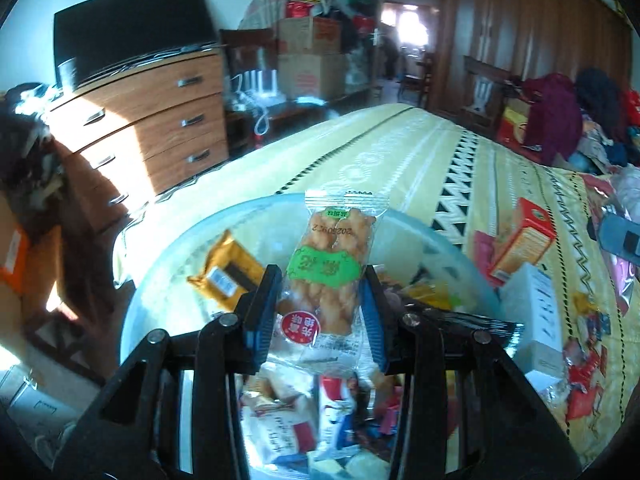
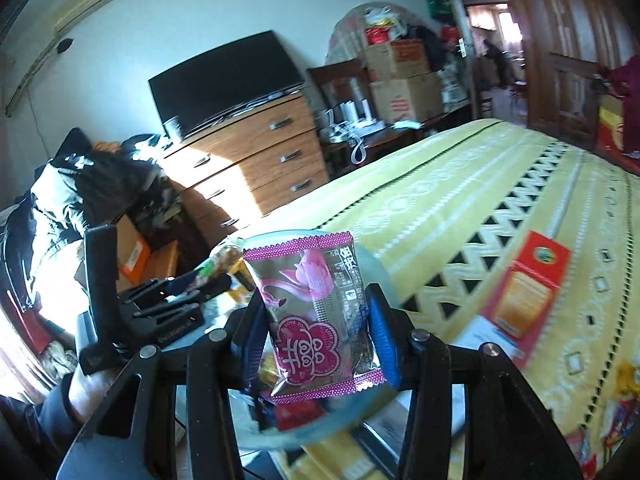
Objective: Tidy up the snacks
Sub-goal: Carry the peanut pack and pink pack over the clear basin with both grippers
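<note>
My left gripper (image 1: 322,300) is shut on a clear packet of twisted dough snacks with a green label (image 1: 334,264), held above a pale blue round basin (image 1: 168,264) that holds several snack packets. My right gripper (image 2: 316,328) is shut on a pink and silver snack packet (image 2: 316,312), held over the near rim of the same basin (image 2: 372,264). The left gripper (image 2: 160,312) and the hand holding it show at the left of the right wrist view.
The basin sits on a bed with a yellow patterned cover (image 1: 420,152). An orange-red box (image 1: 524,240), a white box (image 1: 540,312) and loose wrapped snacks (image 1: 584,364) lie on the bed to the right. A wooden dresser (image 1: 152,120) stands beyond the bed's edge.
</note>
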Available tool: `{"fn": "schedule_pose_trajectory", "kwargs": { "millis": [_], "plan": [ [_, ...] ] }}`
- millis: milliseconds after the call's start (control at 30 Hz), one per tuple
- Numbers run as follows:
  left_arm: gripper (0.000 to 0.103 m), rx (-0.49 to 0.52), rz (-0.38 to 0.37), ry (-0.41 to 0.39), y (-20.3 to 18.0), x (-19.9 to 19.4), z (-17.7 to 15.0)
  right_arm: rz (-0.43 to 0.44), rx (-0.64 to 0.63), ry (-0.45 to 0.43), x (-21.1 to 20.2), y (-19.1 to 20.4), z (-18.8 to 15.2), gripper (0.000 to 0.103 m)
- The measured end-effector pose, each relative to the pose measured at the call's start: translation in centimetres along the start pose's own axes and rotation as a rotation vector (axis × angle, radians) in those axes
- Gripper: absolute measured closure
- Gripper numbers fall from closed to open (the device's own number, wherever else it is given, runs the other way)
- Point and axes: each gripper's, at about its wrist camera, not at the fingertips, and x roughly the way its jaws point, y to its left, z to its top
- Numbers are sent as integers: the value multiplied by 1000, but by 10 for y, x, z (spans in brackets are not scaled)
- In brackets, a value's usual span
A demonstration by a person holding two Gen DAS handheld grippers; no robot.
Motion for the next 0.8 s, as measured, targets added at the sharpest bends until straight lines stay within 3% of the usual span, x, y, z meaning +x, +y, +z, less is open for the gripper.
{"fn": "schedule_pose_trajectory", "kwargs": {
  "millis": [233,800],
  "plan": [
    [63,-46,18,32,32,3,-5,46,-31,93,76,37,12,52],
    [63,-45,5,52,37,7,-1,46,-26,122,93,37,15,52]
  ]
}}
